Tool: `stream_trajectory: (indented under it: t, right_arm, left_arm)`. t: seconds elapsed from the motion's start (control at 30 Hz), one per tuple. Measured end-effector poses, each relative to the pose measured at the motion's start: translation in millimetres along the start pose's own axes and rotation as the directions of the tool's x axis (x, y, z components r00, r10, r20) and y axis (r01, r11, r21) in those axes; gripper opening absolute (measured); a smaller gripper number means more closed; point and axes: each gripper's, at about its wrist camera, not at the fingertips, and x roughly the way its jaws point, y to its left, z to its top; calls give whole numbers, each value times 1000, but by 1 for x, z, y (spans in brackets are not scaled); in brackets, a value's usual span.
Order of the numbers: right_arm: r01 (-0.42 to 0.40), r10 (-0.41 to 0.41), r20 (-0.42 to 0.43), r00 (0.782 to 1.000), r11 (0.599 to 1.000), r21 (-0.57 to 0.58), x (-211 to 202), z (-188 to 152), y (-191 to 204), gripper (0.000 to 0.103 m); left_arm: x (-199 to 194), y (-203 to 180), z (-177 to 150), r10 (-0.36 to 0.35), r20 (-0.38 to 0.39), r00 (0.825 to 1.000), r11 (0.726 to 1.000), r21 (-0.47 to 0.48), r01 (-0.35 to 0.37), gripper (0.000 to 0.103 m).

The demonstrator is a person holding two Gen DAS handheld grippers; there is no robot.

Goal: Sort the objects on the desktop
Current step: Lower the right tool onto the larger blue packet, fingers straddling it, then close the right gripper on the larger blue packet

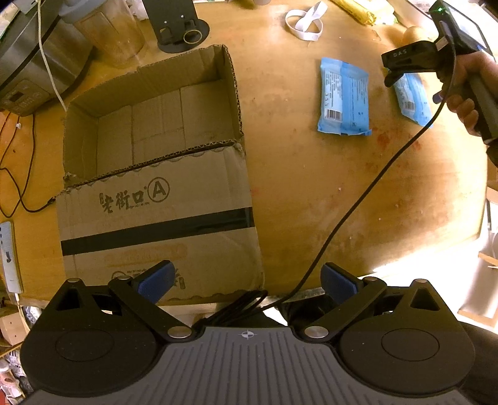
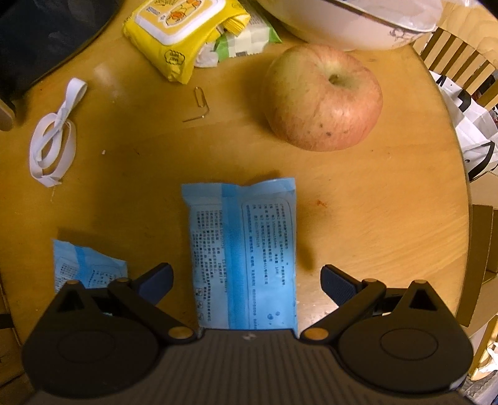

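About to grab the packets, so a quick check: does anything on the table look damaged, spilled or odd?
Mostly fine. The cardboard box has a ragged, torn top edge, and a paperclip beside the apple is bent open. Both blue packets lie flat, intact. No spill.

Corrugated cardboard box (image 1: 155,174), glossy packet (image 2: 244,255)

"What kind of place is this?"

"It looks like a home. There is a round wooden table (image 2: 389,199) with a big red and yellow apple (image 2: 323,96) on it, right by a large white bowl (image 2: 342,28)."

"What else?"

"A yellow pack of wet wipes (image 2: 177,37), a slatted wooden chair (image 2: 457,59) at the edge, and a white paper shopping bag (image 2: 473,131). On the other side stand a silver rice cooker (image 1: 34,62) and an open brown cardboard box (image 1: 155,187)."
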Motion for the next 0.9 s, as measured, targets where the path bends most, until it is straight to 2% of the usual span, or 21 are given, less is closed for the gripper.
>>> stream_trajectory:
  t: [0.87,0.9]
  right_arm:
    - [-12,12,-9,1000,1000,16,12,-9,5,103]
    - [-19,19,-4,1000,1000,16,12,-9,4,99]
  left_arm:
    - [-2,-2,-9,-18,7,1000,1000,10,18,103]
    - [-2,-2,-9,-18,8,1000,1000,9,18,103]
